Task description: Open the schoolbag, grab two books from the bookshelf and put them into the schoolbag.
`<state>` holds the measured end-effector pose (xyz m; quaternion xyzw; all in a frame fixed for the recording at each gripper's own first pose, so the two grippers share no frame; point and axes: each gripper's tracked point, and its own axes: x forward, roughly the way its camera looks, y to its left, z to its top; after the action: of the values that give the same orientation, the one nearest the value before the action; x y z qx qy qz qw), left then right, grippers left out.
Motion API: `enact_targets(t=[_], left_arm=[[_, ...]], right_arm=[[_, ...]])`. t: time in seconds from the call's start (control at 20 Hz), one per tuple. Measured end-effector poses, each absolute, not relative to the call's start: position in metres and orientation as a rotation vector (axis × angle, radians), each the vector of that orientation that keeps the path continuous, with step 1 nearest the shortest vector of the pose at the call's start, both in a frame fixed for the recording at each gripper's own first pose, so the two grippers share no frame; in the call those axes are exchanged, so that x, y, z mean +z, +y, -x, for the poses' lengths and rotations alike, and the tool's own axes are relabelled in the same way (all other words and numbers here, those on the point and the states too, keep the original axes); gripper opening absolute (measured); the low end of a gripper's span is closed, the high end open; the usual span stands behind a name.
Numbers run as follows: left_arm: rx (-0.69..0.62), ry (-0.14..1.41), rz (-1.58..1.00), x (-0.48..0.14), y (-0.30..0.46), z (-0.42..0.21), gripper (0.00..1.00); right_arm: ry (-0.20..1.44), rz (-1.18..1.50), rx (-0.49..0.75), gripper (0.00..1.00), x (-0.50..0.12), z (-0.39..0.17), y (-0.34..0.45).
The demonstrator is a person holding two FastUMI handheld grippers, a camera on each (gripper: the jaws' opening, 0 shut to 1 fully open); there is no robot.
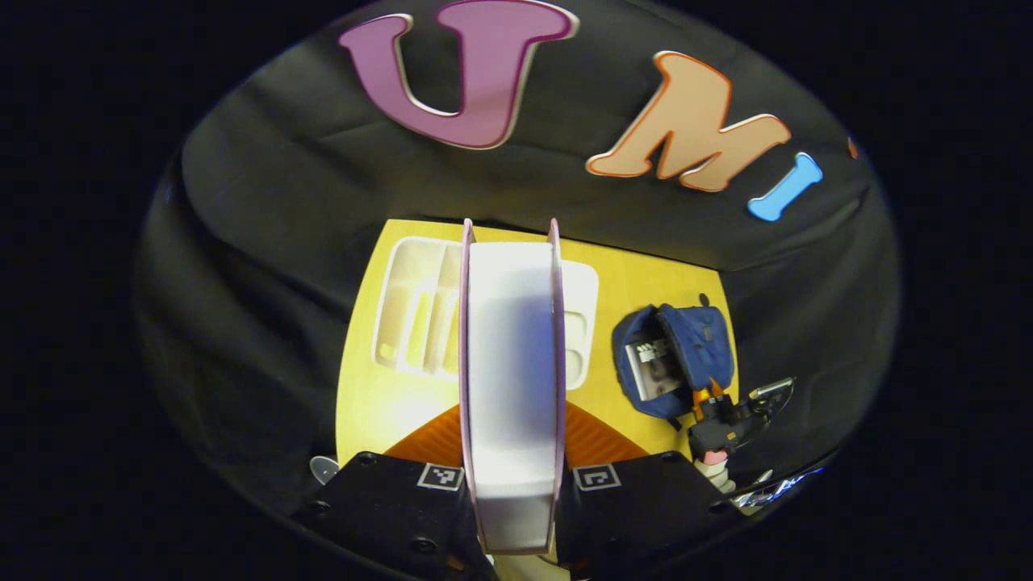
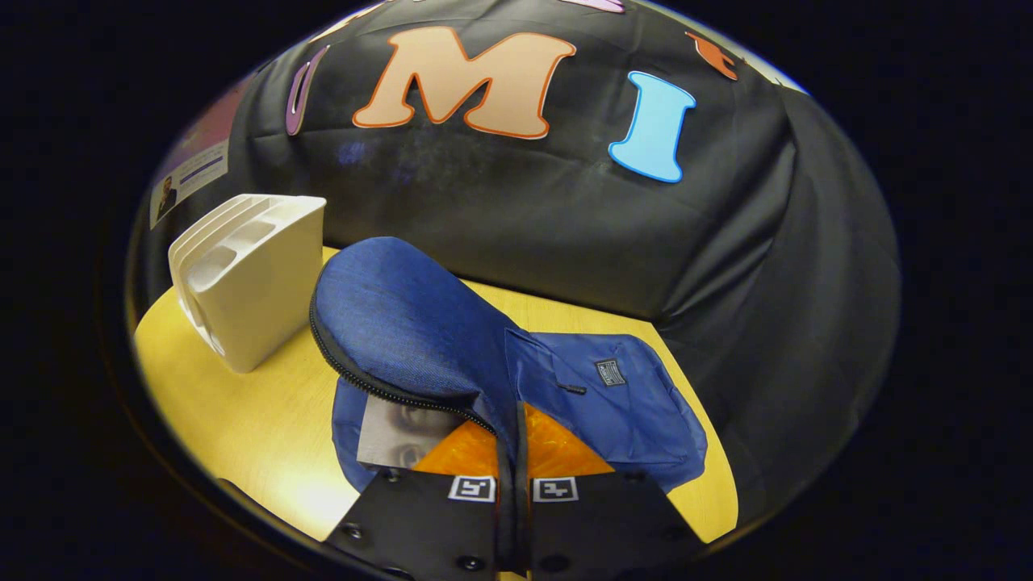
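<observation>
Book (image 1: 511,379) clamped upright in left claw (image 1: 516,484); schoolbag (image 2: 452,355) flap pinched in right claw (image 2: 512,492).

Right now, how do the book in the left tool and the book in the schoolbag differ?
The held book stands on edge, clamped in the left tool above the white bookshelf; the other book lies inside the open schoolbag, partly covered by the flap that the right tool pinches.
</observation>
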<state>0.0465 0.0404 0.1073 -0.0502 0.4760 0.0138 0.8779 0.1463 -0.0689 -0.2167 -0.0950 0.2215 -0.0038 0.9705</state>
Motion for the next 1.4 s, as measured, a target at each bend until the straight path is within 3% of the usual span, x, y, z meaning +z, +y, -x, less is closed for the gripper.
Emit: enact_targets(t=[0.05, 0.3, 0.7, 1.4], left_arm=[[0.0, 0.981, 0.124, 0.107, 0.024, -0.049, 0.35], [-0.157, 0.939, 0.25, 0.082, -0.048, -0.064, 0.35], [-0.292, 0.922, 0.35, -0.007, -0.131, -0.064, 0.35], [-0.362, 0.881, 0.661, -0.135, -0.233, -0.116, 0.34]], right_arm=[[0.445, 0.185, -0.01, 0.01, -0.216, -0.146, -0.07], [0.431, 0.126, -0.031, 0.03, -0.21, -0.145, -0.075], [0.404, 0.069, -0.032, 0.03, -0.205, -0.142, -0.077], [0.375, 0.015, -0.002, 0.03, -0.203, -0.139, -0.081]])
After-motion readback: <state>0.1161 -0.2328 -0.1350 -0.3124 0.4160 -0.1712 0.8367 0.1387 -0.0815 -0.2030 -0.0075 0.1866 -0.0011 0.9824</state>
